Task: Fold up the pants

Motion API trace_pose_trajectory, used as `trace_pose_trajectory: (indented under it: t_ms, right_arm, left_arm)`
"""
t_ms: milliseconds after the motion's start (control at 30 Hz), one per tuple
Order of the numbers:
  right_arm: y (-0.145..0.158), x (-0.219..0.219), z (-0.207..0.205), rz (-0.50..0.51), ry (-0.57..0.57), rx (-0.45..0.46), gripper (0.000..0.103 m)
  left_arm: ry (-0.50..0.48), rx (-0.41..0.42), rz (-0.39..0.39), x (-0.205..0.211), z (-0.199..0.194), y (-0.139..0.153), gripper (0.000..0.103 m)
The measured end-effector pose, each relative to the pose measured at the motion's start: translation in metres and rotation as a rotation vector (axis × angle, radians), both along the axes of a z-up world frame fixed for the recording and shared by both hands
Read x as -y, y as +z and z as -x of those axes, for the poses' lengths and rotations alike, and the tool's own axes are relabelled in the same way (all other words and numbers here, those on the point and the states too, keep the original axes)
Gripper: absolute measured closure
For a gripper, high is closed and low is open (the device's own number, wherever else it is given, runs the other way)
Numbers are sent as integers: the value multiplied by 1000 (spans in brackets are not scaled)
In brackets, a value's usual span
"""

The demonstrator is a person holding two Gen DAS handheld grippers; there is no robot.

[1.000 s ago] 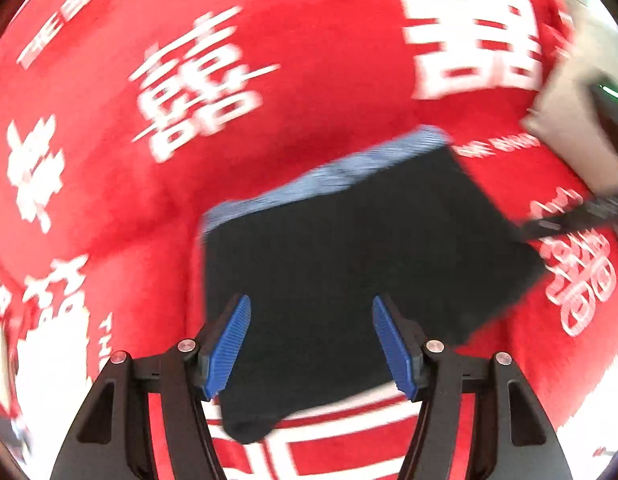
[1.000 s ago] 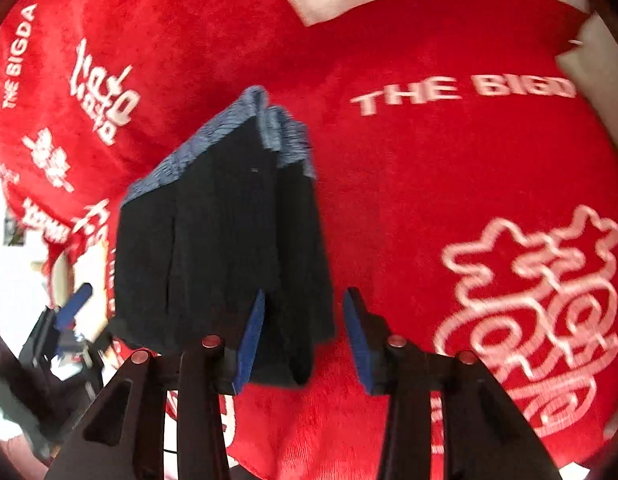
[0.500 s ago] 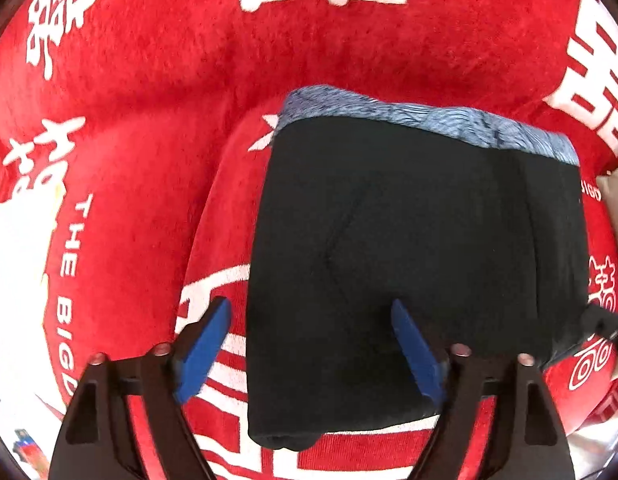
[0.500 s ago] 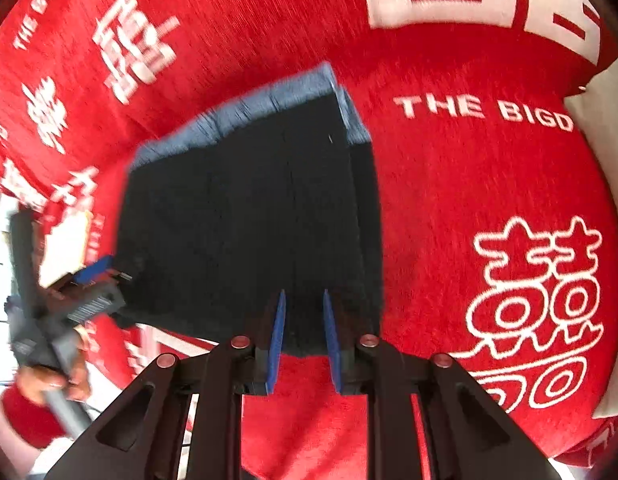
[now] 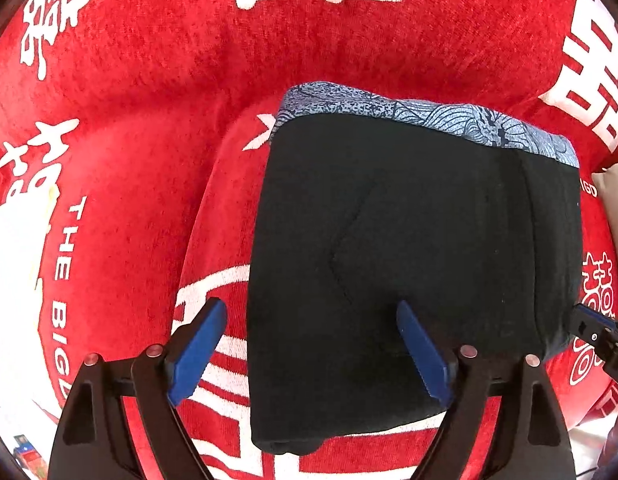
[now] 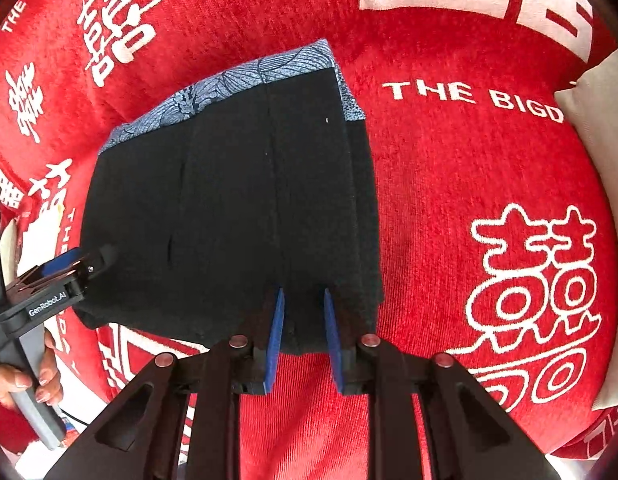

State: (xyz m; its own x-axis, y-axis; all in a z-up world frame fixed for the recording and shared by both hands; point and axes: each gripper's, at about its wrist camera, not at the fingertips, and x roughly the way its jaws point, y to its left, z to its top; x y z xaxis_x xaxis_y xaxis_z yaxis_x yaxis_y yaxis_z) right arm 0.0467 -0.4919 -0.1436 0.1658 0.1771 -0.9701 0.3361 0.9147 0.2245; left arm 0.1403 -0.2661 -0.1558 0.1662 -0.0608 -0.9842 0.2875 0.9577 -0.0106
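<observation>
- The pants, black with a blue patterned waistband, are seen lying flat on a red blanket printed with white characters, already folded into a compact block with stacked layers showing along one side.
- From the left gripper, the near hem lies directly ahead and partly between the fingers; the waistband is at the far end.
- The left gripper is held wide open, with nothing gripped; one blue pad sits over the blanket, the other over the black fabric.
- From the right gripper, the layered side edge is just ahead and slightly to the right, the waistband far ahead.
- The right gripper's jaws are narrowed to a small gap at the near hem; whether fabric is actually pinched between the pads cannot be told.
- The fabric is judged light, soft and limp, so any lifted part can be expected to droop and the layers to slide apart.
- A hold is best taken at the near hem corners, through all layers at once, with both tools level.
- The plush blanket is likely to drag on the cloth, so lifting is judged safer than sliding.
</observation>
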Motion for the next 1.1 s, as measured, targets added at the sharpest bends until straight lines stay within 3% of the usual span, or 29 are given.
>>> trace_pose_trajectory:
  t_ms: [67,400,533,667,767,833,933,1100]
  right_arm:
    - [0,-1,1,5,-3,0,80]
    - [0,-4,5,9,-13,12,80]
    - [0,-2,6,2,-14,12,80]
    - [0,1,7,-8,-18,15,80]
    - [1,3,7,-12,-17,17,80]
    - [1,5,6,-17,-16,16,80]
    - [1,7,6,-22,-14,16,80]
    - [1,10,7,-29,-13,22,80]
  left_arm:
    - [-4,2,-17,1,-1,-2,8]
    - [-22,2,-13,1,-9,3,8]
    - [6,65,-37,-4,-40,14,8]
    - [97,58,-22,-12,-84,5,8]
    - [107,11,-33,-7,-97,-19,7]
    - [101,11,-71,-1,-97,-31,0]
    - [84,48,-69,-1,-92,-32,0]
    - [88,35,-26,-9,-85,-17,0]
